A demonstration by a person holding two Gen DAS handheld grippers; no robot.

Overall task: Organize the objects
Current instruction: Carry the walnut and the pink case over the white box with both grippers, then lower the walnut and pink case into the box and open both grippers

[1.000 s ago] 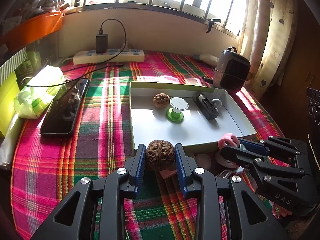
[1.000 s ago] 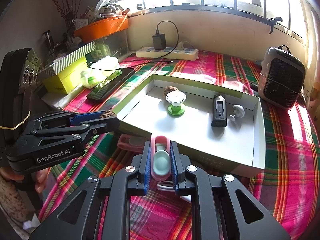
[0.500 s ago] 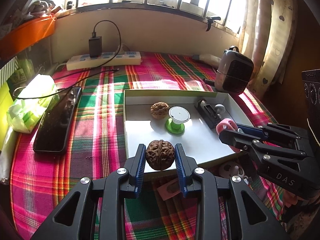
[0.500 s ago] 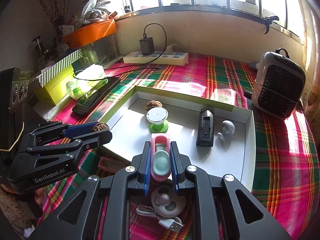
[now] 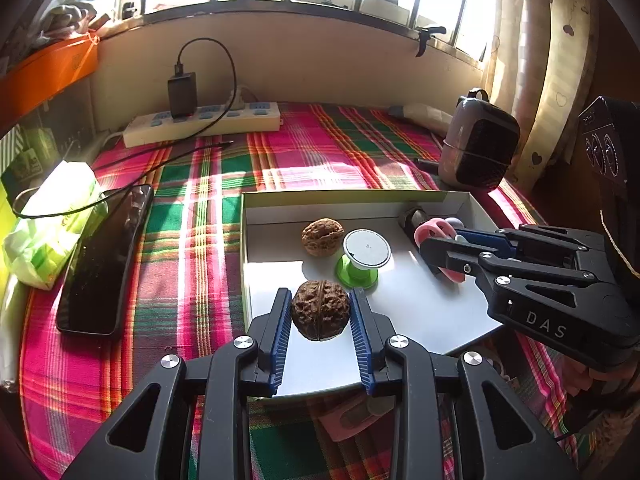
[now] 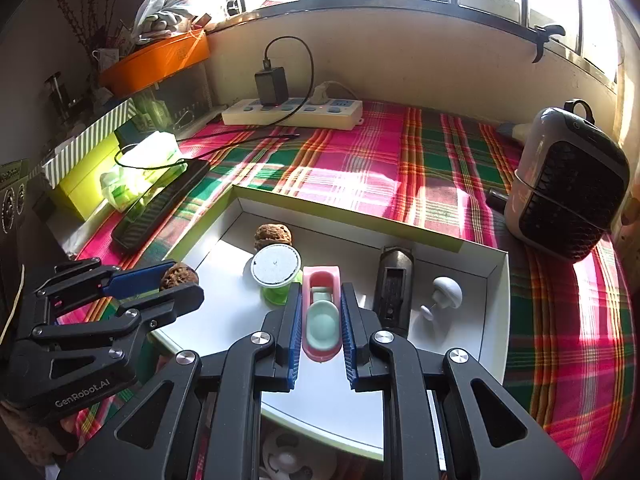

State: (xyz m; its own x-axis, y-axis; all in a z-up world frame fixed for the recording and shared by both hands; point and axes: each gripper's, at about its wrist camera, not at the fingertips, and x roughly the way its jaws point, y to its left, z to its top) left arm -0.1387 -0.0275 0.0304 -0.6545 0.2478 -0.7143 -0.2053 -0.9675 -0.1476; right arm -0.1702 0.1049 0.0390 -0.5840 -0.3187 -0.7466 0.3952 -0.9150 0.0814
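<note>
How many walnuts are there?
2: one walnut lies in the white tray beside the green-based knob; the other walnut is clamped in the left gripper above the tray.

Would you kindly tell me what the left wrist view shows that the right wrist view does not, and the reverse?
Only the left wrist view shows the heart-print curtain and the phone's whole dark screen.

Only the right wrist view shows the white mushroom-shaped knob and the striped yellow-green box.

Both show the white tray, the loose walnut, the green-based stand, the held walnut in the left gripper, and the pink holder in the right gripper.
</note>
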